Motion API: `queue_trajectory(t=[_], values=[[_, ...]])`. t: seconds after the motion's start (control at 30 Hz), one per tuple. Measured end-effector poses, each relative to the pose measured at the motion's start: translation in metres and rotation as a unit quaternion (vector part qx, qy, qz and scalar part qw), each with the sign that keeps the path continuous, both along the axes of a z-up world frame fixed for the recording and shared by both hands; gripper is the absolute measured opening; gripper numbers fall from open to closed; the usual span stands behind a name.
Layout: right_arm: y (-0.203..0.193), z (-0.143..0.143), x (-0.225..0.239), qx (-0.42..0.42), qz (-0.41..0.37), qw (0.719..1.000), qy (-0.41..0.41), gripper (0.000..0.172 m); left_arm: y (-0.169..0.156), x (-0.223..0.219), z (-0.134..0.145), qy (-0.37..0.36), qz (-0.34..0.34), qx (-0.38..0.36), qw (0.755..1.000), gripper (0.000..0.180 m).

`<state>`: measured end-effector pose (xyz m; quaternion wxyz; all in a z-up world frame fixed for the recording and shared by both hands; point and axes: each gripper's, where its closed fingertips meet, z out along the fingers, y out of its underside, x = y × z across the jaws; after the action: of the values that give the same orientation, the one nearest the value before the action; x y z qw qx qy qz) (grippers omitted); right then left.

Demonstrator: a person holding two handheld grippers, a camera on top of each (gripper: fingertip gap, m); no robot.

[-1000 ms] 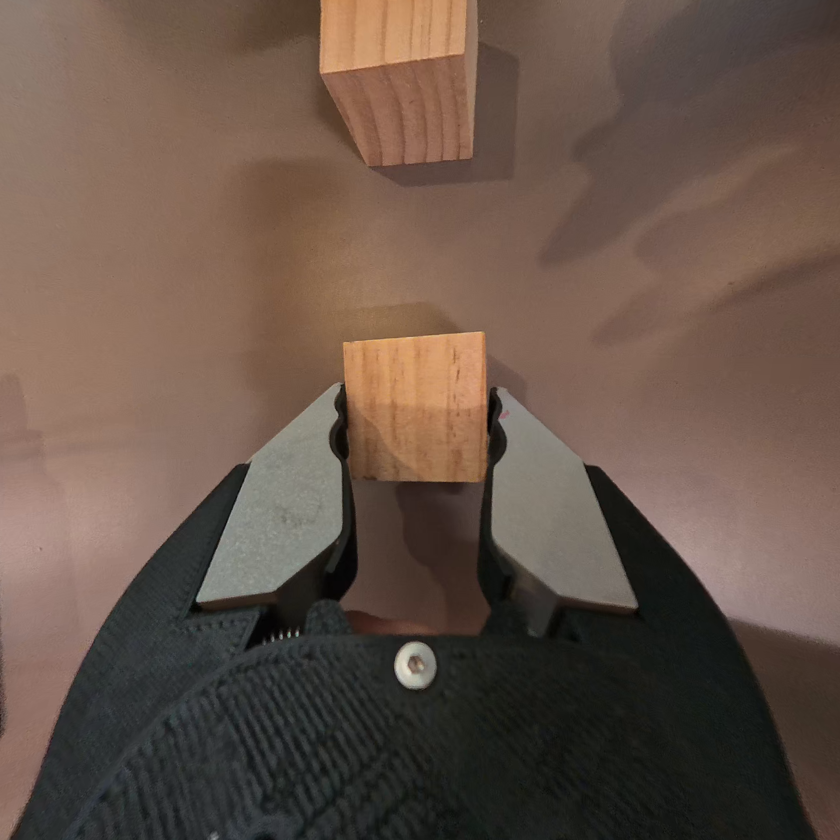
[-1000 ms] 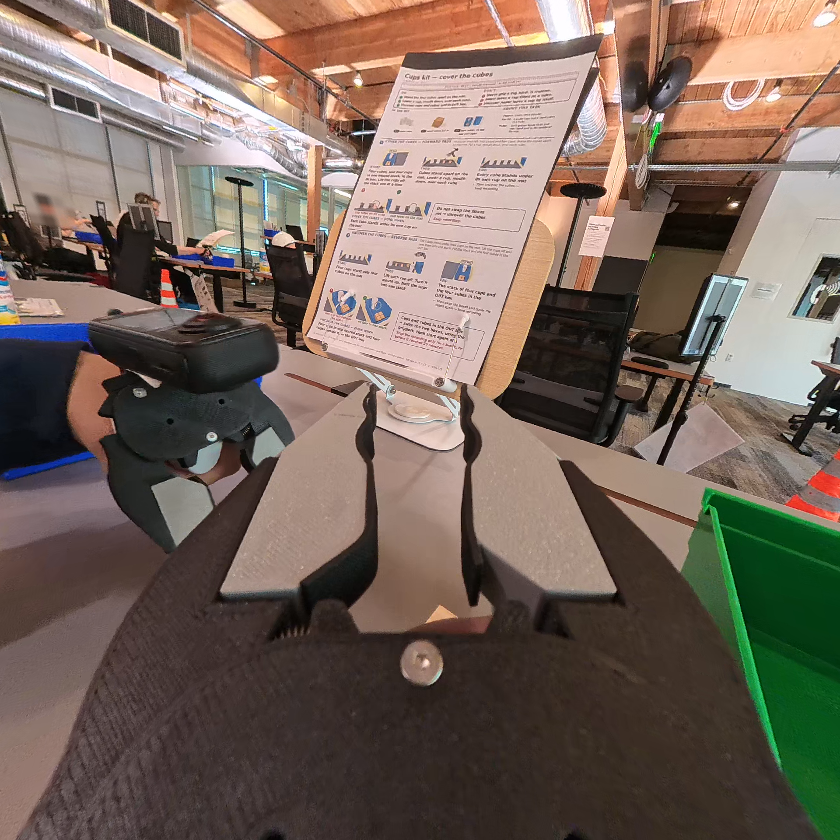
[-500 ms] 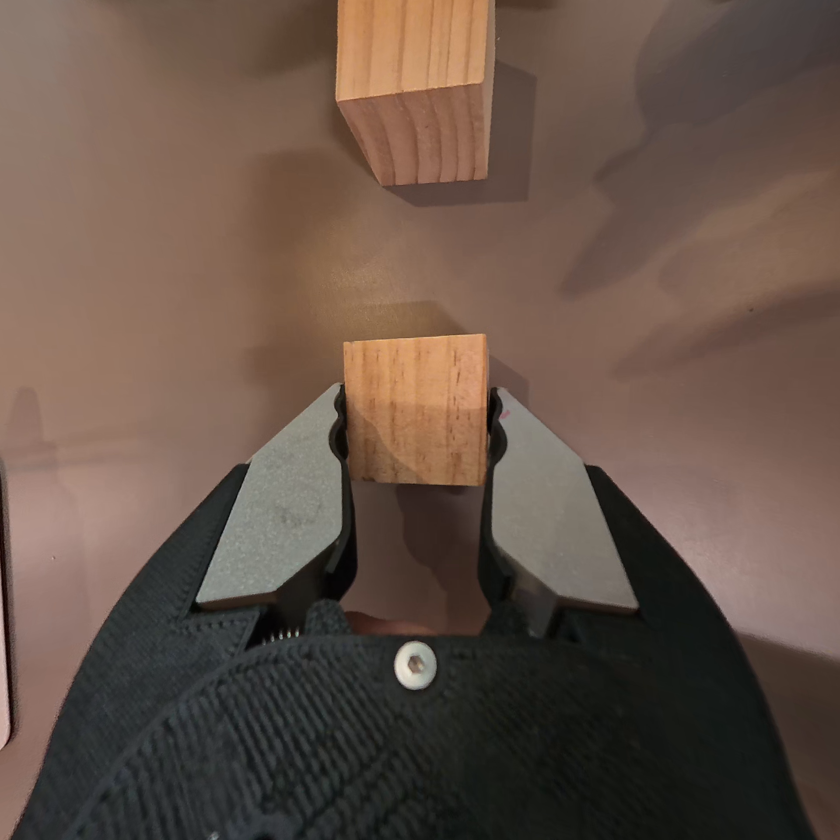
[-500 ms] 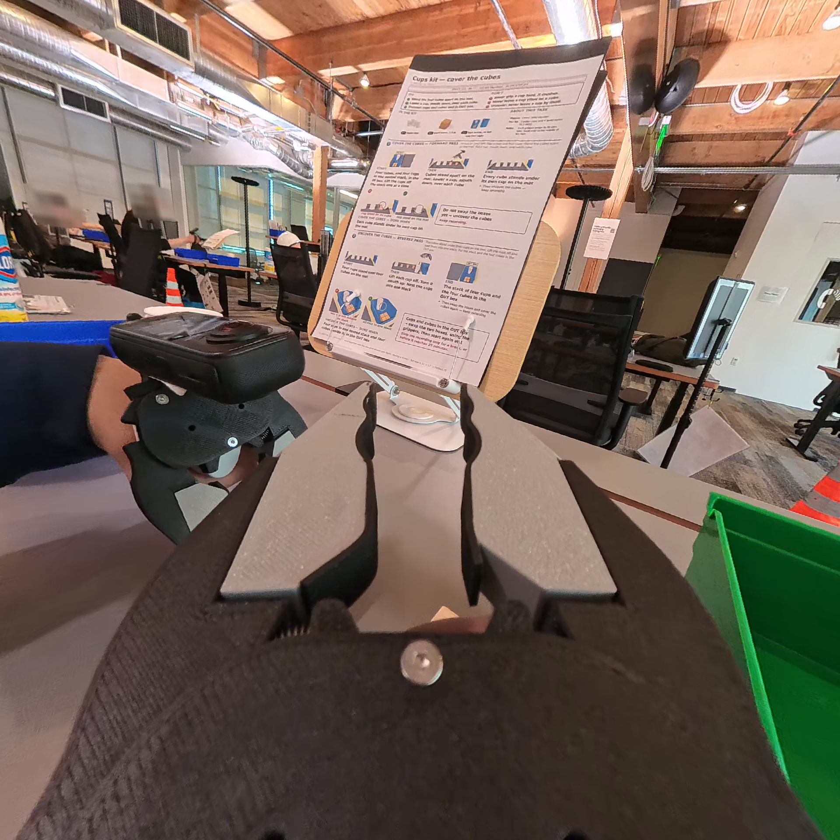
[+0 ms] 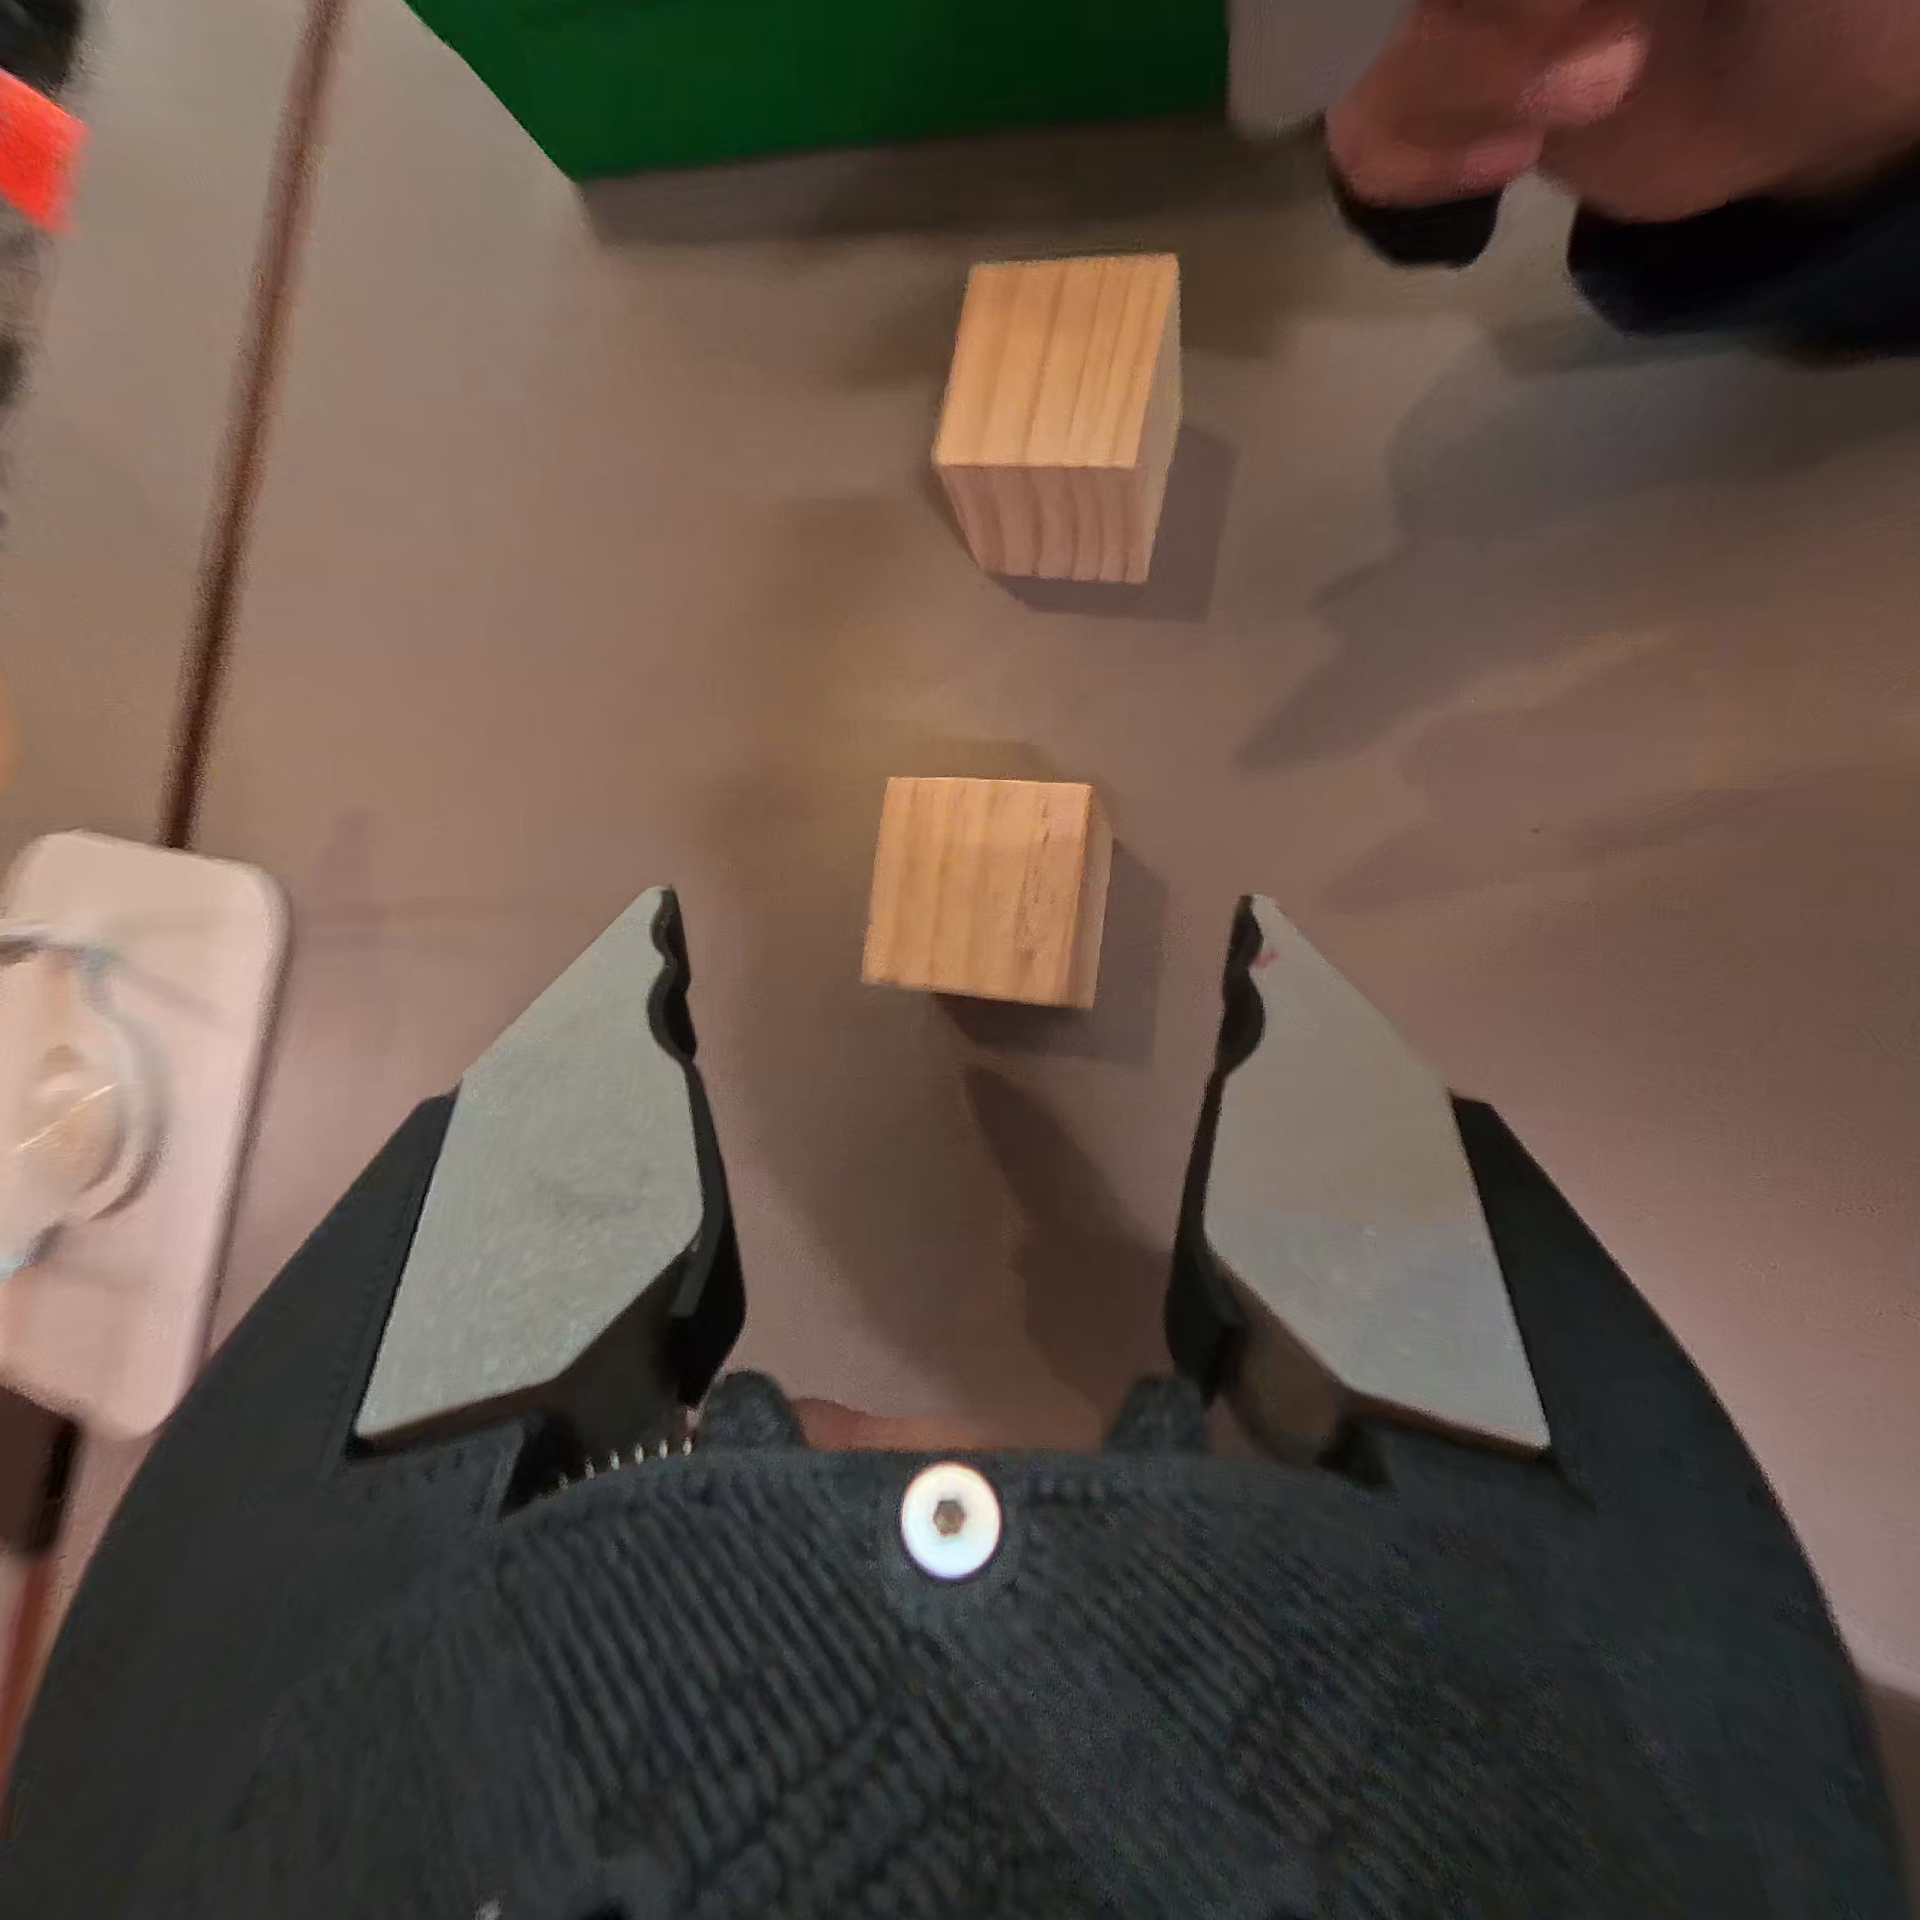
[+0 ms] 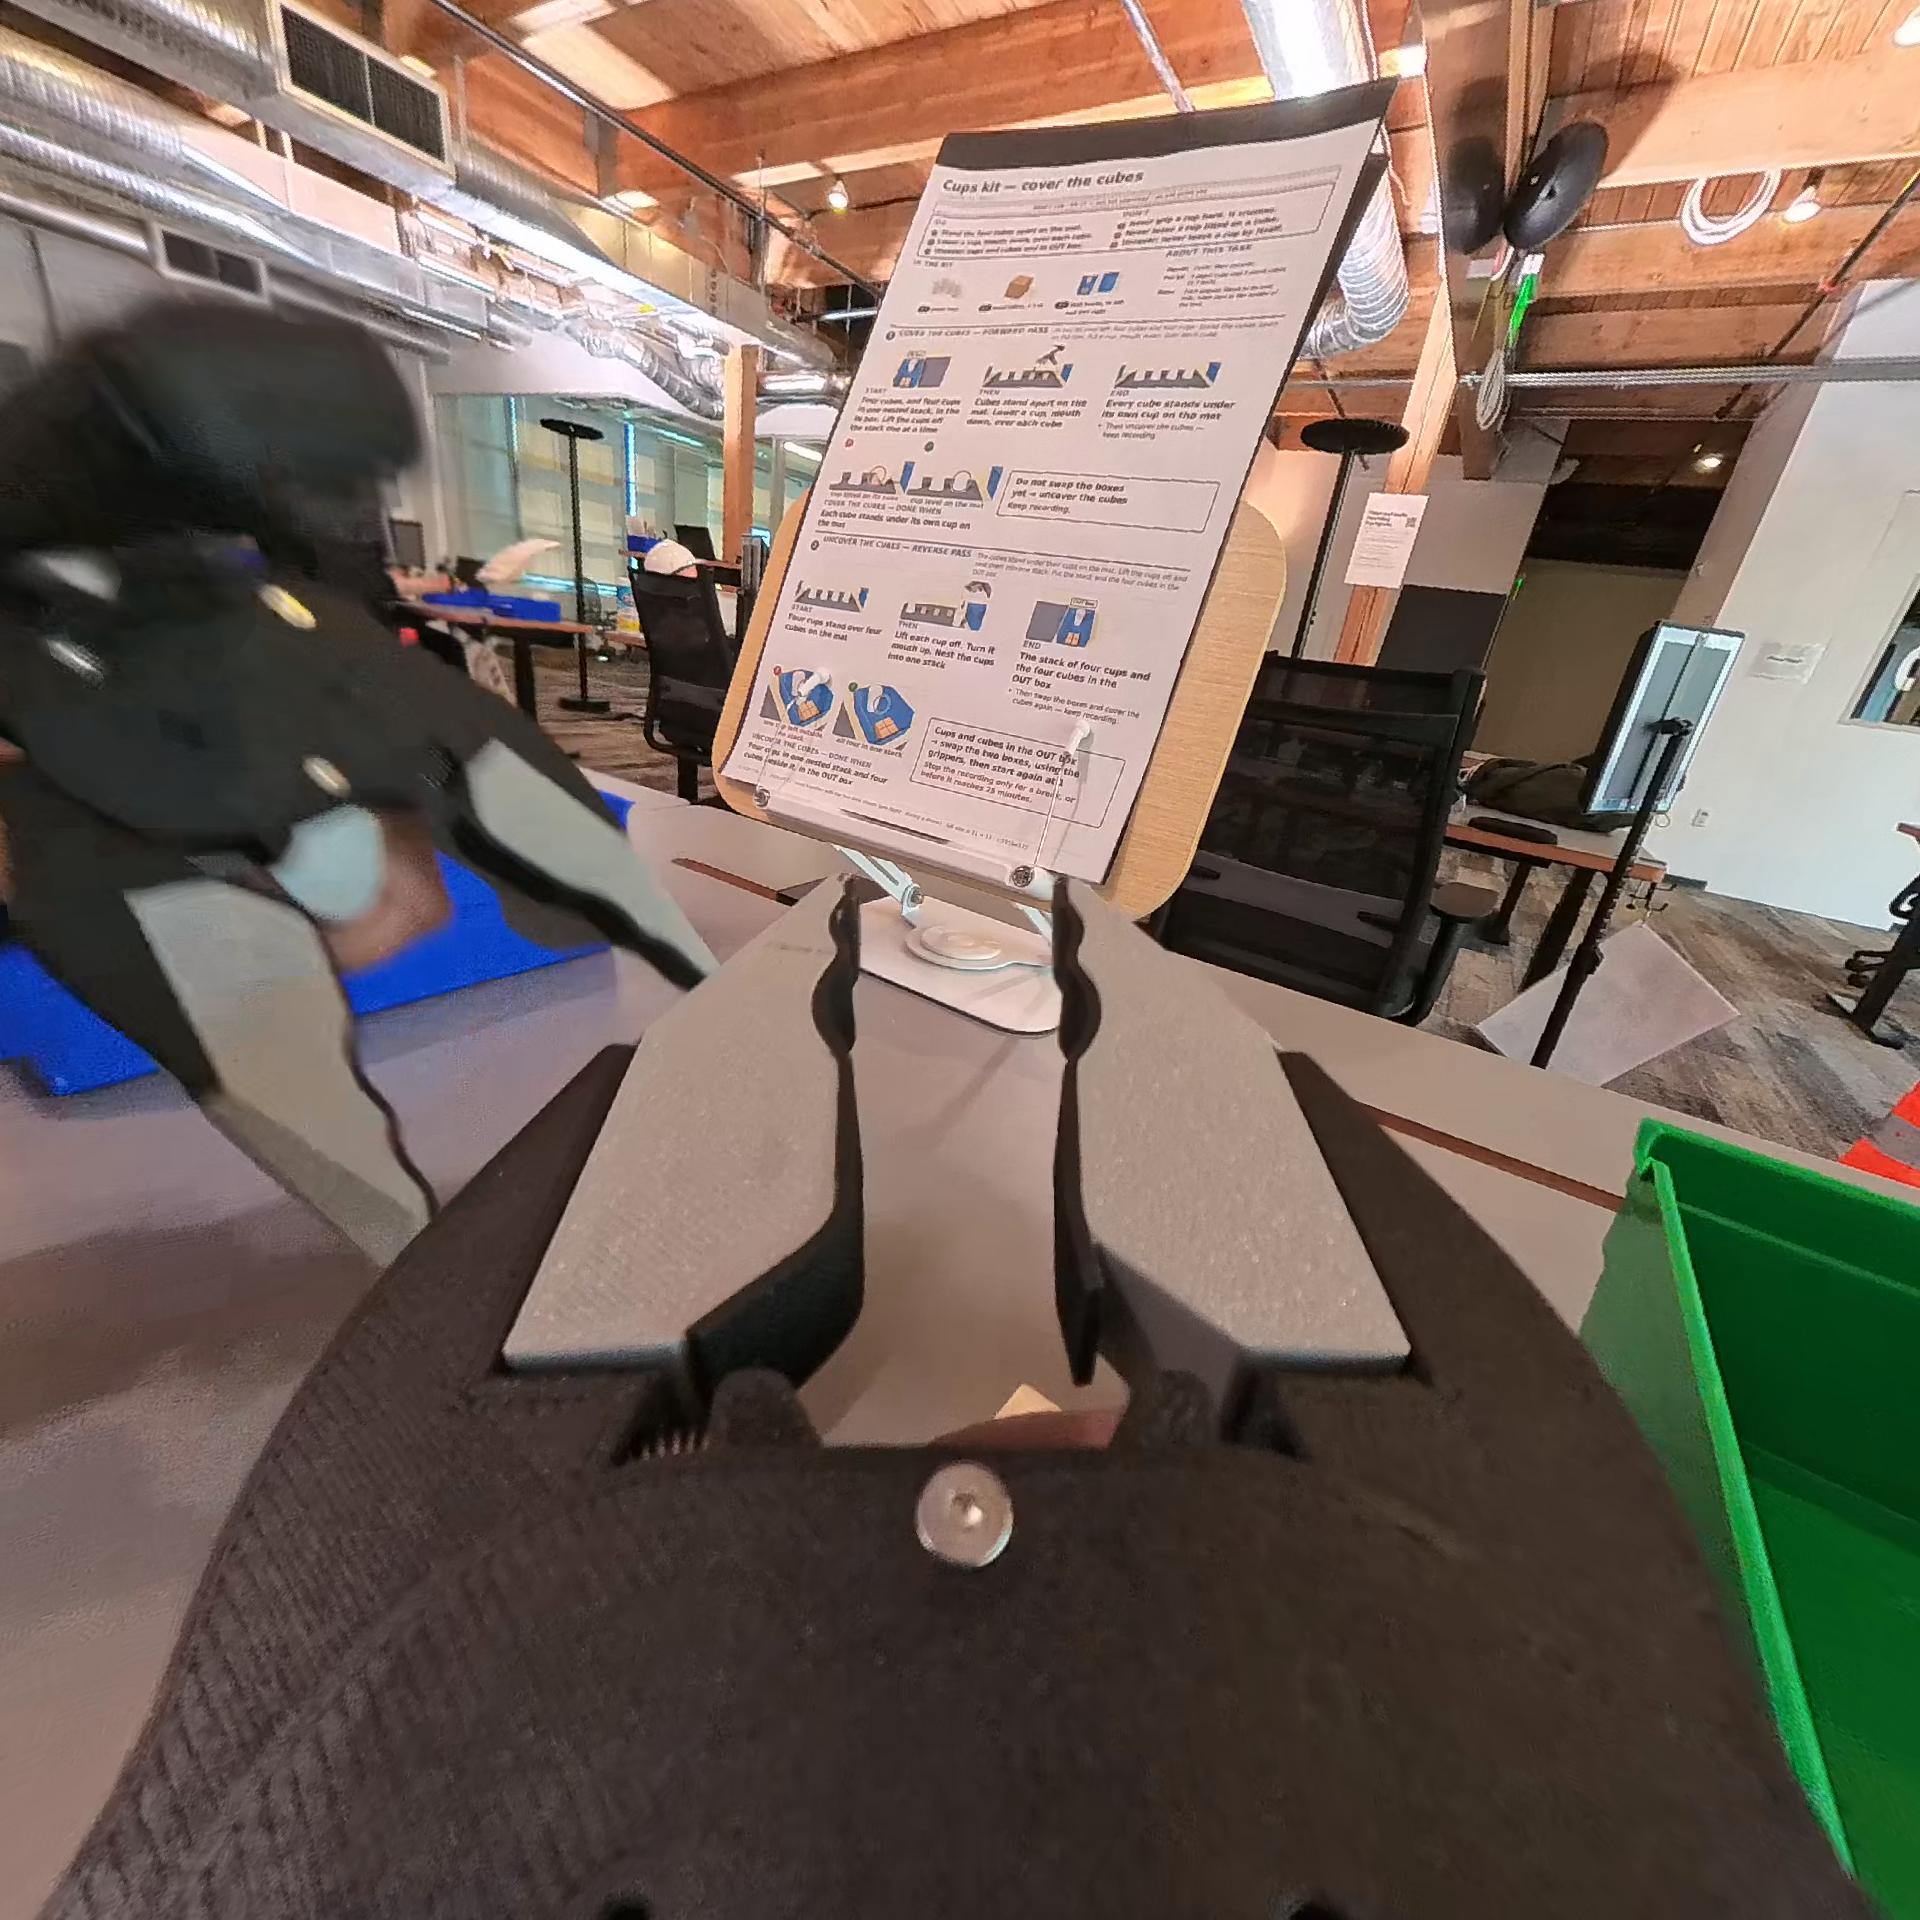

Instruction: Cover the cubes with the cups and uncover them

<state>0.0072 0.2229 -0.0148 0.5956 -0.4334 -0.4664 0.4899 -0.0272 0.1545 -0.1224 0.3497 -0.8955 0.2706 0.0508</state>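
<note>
In the left wrist view two wooden cubes stand on the grey-brown table (image 5: 520,623). The near cube (image 5: 982,894) rests on the table just ahead of my left gripper (image 5: 956,914). That gripper is wide open, with clear gaps between both pads and the cube. The far cube (image 5: 1055,416) stands farther ahead. My right gripper (image 6: 954,904) hovers above the table with its jaws apart and nothing between them. The left gripper also shows in the right wrist view (image 6: 561,1107), blurred, at the left. No cup is in view.
A green box (image 5: 831,73) stands beyond the far cube and shows at the right of the right wrist view (image 6: 1787,1351). An instruction sheet on a stand (image 6: 1039,499) is ahead; its white base (image 5: 135,1091) is at my left. A blue bin (image 6: 468,935) lies far left. A hand (image 5: 1621,104) is top right. From the left gripper's tips to the far cube (image 5: 1055,416) is close to 12 cm.
My left gripper was shut on the near cube; its jaws have now opened wide, left the cube on the table, and pulled back and up. The right gripper has hardly moved.
</note>
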Motion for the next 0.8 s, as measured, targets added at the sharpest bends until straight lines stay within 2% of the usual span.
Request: queue_trajectory(t=[0.07, 0.13, 0.2, 0.27, 0.4, 0.47, 0.53, 0.6, 0.7, 0.8], values=[[-0.002, 0.000, 0.000, 0.001, 0.003, 1.000, 0.000, 0.034, -0.025, -0.011, 0.037, 0.023, 0.038, 0.043, 0.998, 0.101], [-0.005, 0.000, 0.000, 0.006, 0.005, 1.000, -0.001, 0.034, -0.060, -0.040, 0.074, 0.025, 0.113, 0.079, 0.990, 0.092], [-0.009, 0.000, 0.000, 0.011, 0.009, 1.000, 0.000, 0.034, -0.107, -0.066, 0.093, -0.015, 0.169, 0.066, 0.983, 0.094], [-0.013, 0.000, -0.001, 0.014, 0.015, 1.000, -0.001, 0.034, -0.156, -0.104, 0.097, -0.014, 0.220, 0.038, 0.975, 0.093], [-0.022, -0.002, -0.002, 0.021, 0.025, 0.999, -0.005, 0.034, -0.247, -0.163, 0.062, 0.018, 0.257, -0.085, 0.962, 0.085], [-0.026, -0.005, -0.003, 0.023, 0.028, 0.999, -0.007, 0.034, -0.277, -0.178, 0.045, 0.021, 0.268, -0.142, 0.953, 0.068], [-0.030, -0.007, -0.004, 0.030, 0.030, 0.999, -0.009, 0.034, -0.288, -0.184, 0.032, 0.031, 0.254, -0.168, 0.952, 0.063], [-0.033, -0.009, -0.005, 0.041, 0.029, 0.999, -0.012, 0.034, -0.293, -0.193, 0.020, 0.059, 0.243, -0.197, 0.948, 0.065], [-0.033, -0.015, -0.009, 0.046, 0.029, 0.998, -0.024, 0.034, -0.293, -0.196, -0.001, 0.050, 0.217, -0.238, 0.945, 0.069], [-0.032, -0.017, -0.010, 0.042, 0.028, 0.998, -0.027, 0.035, -0.288, -0.208, -0.022, 0.053, 0.210, -0.253, 0.943, 0.062]])
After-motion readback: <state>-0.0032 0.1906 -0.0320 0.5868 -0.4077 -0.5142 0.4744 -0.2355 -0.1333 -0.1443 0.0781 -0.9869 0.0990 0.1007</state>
